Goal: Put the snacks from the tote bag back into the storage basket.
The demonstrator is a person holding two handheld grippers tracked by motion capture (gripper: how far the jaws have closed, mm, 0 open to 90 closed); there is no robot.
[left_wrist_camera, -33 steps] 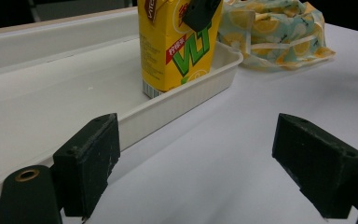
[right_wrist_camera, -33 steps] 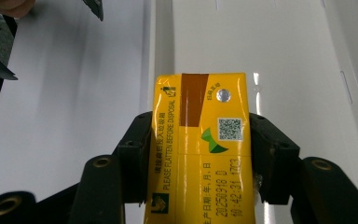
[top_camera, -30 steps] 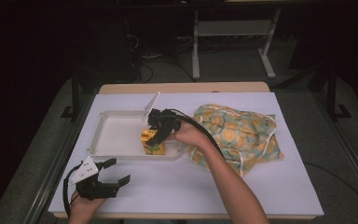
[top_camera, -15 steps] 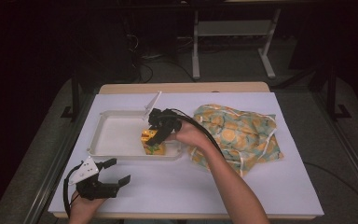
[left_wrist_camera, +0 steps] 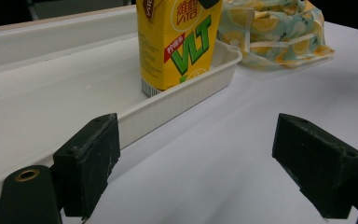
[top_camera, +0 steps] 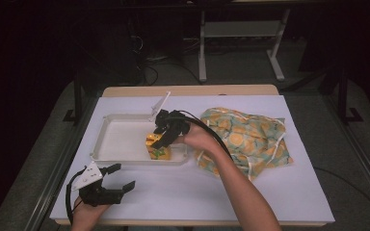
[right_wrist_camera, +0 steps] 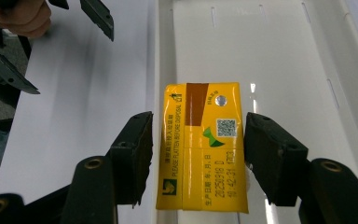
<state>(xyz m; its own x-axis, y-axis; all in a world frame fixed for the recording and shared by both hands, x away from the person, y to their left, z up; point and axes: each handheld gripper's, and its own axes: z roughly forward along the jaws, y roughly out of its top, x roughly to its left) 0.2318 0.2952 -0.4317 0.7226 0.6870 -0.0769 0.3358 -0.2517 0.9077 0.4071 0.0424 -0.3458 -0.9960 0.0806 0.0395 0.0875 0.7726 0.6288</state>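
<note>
1. The yellow drink box (right_wrist_camera: 201,147) stands upright in the white tray (top_camera: 120,142), in the corner near the person and close to the lemon-print bag (top_camera: 248,137); the tray sits on the white table (top_camera: 197,197).
2. The right gripper (right_wrist_camera: 196,149) points down over the box; its jaws have just been opening; the box top is between them, with a small gap on each side, so they do not squeeze it.
3. The left gripper (top_camera: 118,178) rests low near the front edge of the table, just beside the tray; its jaws are wide apart with nothing between them.
4. In the left gripper view the box (left_wrist_camera: 179,42) stands against the tray's wall, and the bag (left_wrist_camera: 275,30) lies behind it.
</note>
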